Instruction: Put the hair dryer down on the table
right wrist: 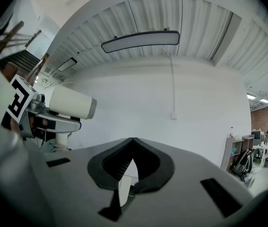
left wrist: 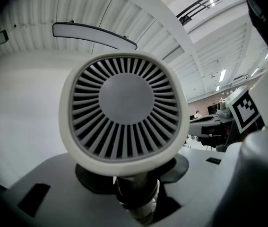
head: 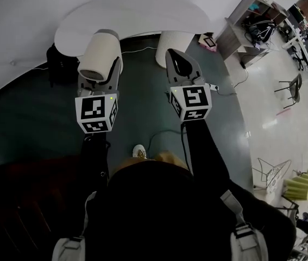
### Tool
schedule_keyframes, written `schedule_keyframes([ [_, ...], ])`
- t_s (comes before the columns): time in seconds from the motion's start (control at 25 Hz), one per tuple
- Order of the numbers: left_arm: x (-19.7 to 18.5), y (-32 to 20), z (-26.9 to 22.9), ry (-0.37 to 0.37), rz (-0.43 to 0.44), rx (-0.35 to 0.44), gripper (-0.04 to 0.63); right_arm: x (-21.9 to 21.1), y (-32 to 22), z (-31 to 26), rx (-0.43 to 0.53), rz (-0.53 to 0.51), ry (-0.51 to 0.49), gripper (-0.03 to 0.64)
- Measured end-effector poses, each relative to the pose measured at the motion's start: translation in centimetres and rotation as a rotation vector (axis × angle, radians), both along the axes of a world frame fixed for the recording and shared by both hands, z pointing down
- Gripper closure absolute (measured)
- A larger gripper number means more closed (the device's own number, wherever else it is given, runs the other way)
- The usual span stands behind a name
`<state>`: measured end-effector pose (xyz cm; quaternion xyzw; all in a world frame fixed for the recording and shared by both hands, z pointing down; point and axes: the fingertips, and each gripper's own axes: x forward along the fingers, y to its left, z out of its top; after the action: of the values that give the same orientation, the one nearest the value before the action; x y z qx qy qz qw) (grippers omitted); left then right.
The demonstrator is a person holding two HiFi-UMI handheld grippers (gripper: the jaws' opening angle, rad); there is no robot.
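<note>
Between left gripper (left wrist: 136, 200) jaws: hair dryer (left wrist: 124, 117) handle, clamped, barrel above; held aloft, not yet on table (head: 143, 12). Right gripper (right wrist: 133, 145): jaws together, empty.

Ahead of you stands a white table (head: 143, 10) with a curved edge, carried on a ribbed white pedestal (head: 171, 48). A black bag (head: 61, 64) sits on the floor near its left end. The floor under you is dark (head: 29, 124); to your right it changes to pale, glossy flooring (head: 268, 102). A cable (head: 162, 136) runs across the dark area. On the plain white wall (right wrist: 171, 89), note a small socket (right wrist: 174, 115) fed by a vertical conduit. Overhead, a ribbed white ceiling (right wrist: 100, 27) carries a long lamp panel (right wrist: 141, 39). To the far right stand a shelf unit (right wrist: 232, 150), desks and black chairs (head: 291, 86). A brick wall (right wrist: 266, 113) closes that end.
</note>
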<state>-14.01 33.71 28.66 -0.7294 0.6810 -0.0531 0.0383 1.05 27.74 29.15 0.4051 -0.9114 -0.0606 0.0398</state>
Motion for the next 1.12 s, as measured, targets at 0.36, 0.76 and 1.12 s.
schedule_keyframes([
  [0.36,-0.6,0.6,0.1,0.000,0.001,-0.004,0.387,-0.3,0.2,0.8,-0.018,-0.012,-0.001,0.591],
  [0.76,-0.7,0.3,-0.3,0.013,0.025,-0.003,0.387,-0.9,0.3,0.7,-0.016,-0.004,-0.007,0.591],
  [1.12,-0.5,-1.3,1.4,0.022,0.051,-0.035,0.387,-0.3,-1.0,2.9,-0.059,0.022,-0.002,0.591],
])
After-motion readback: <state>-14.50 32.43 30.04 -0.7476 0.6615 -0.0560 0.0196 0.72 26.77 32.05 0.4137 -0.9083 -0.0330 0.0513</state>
